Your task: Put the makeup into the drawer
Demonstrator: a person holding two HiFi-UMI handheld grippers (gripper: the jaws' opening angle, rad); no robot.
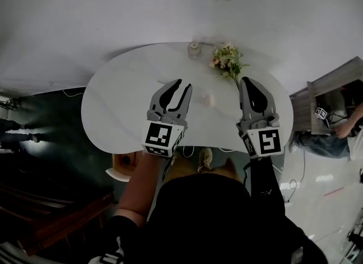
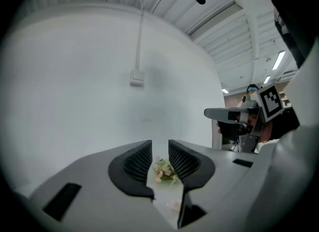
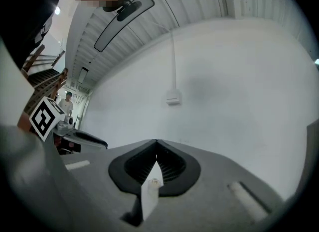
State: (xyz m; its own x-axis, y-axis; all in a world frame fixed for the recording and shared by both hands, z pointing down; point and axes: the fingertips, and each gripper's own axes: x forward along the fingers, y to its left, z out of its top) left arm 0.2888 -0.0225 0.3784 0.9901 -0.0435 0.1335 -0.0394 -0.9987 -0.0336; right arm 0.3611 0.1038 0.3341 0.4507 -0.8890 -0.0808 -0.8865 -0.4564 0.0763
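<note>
Left gripper (image 1: 182,85) parted, empty; right gripper (image 1: 245,80) pinched together; small jar (image 1: 194,50) beside flowers (image 1: 227,60).

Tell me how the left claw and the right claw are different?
The left gripper holds its jaws apart, flowers showing through the gap; the right gripper has them shut. In the head view the left gripper slants rightward, the right gripper leftward. Both are empty above the white table.
</note>
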